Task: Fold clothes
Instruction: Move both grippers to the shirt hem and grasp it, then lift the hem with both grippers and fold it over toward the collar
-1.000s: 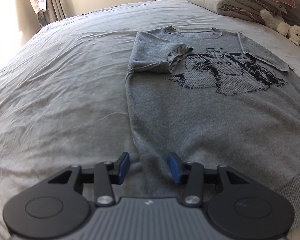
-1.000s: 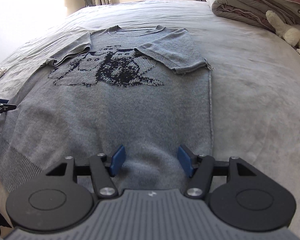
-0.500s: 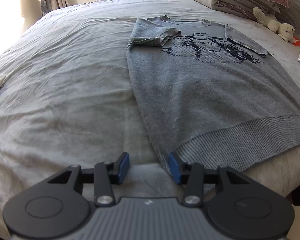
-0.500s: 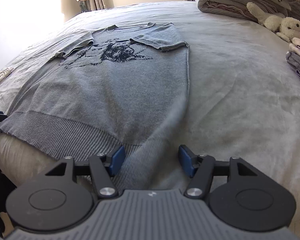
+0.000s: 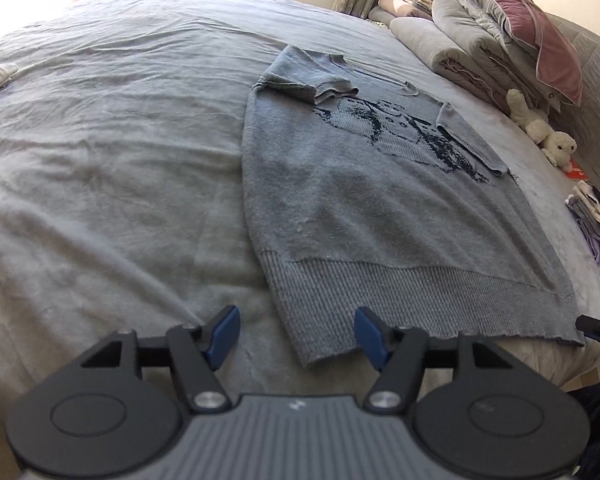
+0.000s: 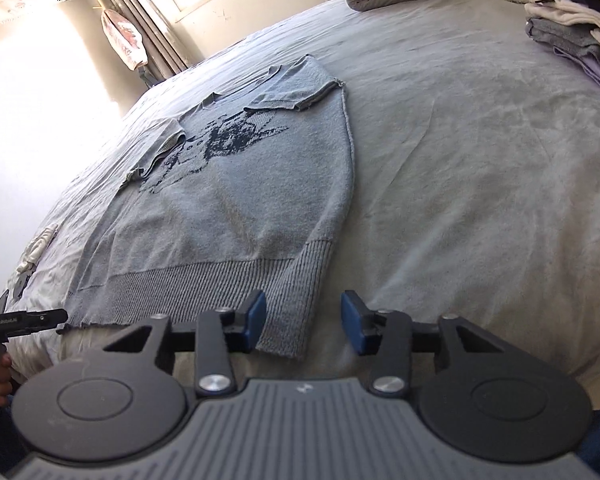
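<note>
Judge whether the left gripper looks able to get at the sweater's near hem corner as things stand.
Probably yes. The left gripper is open with the sweater's ribbed hem corner lying flat on the bed between its fingers, not yet pinched. Nothing lies on top of it.

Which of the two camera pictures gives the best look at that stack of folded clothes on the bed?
The right wrist view: the stack of folded clothes sits large in its upper right, with white, grey, dark and lilac layers easy to tell apart. The left wrist view catches the same stack only at its right edge, small and cut off.
</note>
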The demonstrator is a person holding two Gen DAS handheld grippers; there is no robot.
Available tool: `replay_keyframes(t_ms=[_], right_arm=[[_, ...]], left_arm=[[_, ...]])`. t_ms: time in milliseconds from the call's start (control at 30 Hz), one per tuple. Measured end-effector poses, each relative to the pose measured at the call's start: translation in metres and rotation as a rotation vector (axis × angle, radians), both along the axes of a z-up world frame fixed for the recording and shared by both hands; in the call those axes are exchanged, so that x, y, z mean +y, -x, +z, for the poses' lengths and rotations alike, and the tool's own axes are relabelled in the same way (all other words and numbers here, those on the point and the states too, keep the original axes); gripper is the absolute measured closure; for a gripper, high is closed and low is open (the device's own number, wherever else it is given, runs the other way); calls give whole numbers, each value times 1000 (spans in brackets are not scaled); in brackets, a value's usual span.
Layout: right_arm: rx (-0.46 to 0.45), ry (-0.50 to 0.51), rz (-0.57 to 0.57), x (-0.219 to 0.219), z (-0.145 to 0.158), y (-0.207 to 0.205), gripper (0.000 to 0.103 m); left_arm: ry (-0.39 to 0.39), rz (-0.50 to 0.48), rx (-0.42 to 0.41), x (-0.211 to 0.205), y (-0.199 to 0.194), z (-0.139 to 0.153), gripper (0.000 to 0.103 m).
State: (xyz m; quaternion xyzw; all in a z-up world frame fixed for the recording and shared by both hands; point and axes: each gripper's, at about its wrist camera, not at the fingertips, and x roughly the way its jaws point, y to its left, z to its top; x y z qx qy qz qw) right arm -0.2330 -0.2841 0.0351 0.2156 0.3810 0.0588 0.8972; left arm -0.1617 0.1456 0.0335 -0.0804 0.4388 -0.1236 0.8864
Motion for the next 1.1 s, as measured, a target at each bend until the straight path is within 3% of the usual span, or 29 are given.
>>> replay_keyframes(t_ms=[33,100,133,167,300,433,533,700,833,1100], right_arm=[[3,5,2,2,-2,0,68],[10,15,5,7,-5,-1,78],[11,20,5,8,-6,-2,84],[12,25,5,10,-7,-2,94],[-24,-7,-10,3,2,1,96],[-116,-44,-29,-7,34,9,96],[-117,-52,-31,-11,44,8,96],[-6,2,-36,-4,24,2,96],[-55,-10,-34,-6,40,1,96],[-114,28,-52,-16,64,-47,96]], left_arm=[[-7,-3,-7,-3,0,-1,42],[-21,-12,-21,-8,1,-3,74],[-10,-9,-15,-7,-1,-3,82],[3,-5,-9,-5,-2,-3,97],[85,43,12,9,-6,3,98],[149,72,-27,23,-3,34,98],[91,67,-37,19,-3,43,98],[10,62,52,9,-6,15,98],[-10,76,14,7,-7,22,98],[19,113,-68,-1,-42,53,97]])
